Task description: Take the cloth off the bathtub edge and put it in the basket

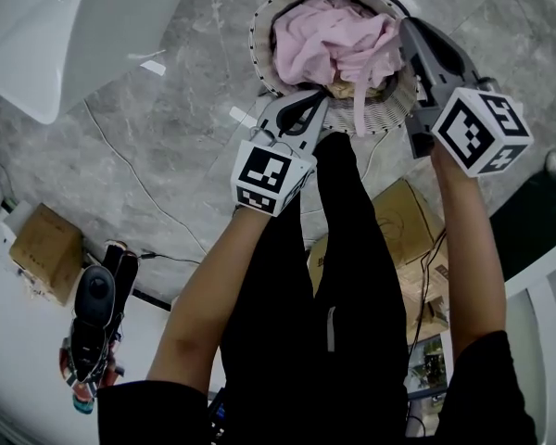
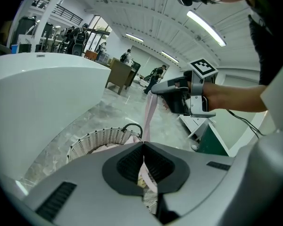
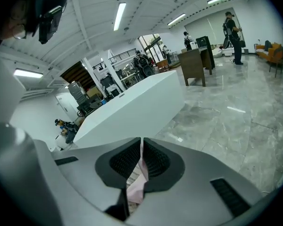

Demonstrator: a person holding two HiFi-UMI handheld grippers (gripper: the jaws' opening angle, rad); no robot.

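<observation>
The pink cloth [image 1: 324, 40] lies bunched in the round woven basket [image 1: 259, 54] on the grey floor, with a strip hanging over the near rim. My right gripper [image 1: 403, 24] is at the basket's right side, shut on an edge of the cloth. In the left gripper view a pink strip [image 2: 148, 114] hangs from the right gripper [image 2: 153, 92] down toward the basket [image 2: 92, 140]. In the right gripper view pink cloth [image 3: 137, 185] shows between its jaws [image 3: 141, 142]. My left gripper [image 1: 322, 98] is shut over the near rim; cloth shows under it [image 2: 143, 147].
The white bathtub [image 1: 37, 35] stands at the upper left, also in the right gripper view [image 3: 132, 107]. Cardboard boxes [image 1: 46, 248] [image 1: 403, 216] sit on the floor, a thin cable [image 1: 130, 170] runs across it, and a white frame [image 1: 537, 295] is at the right.
</observation>
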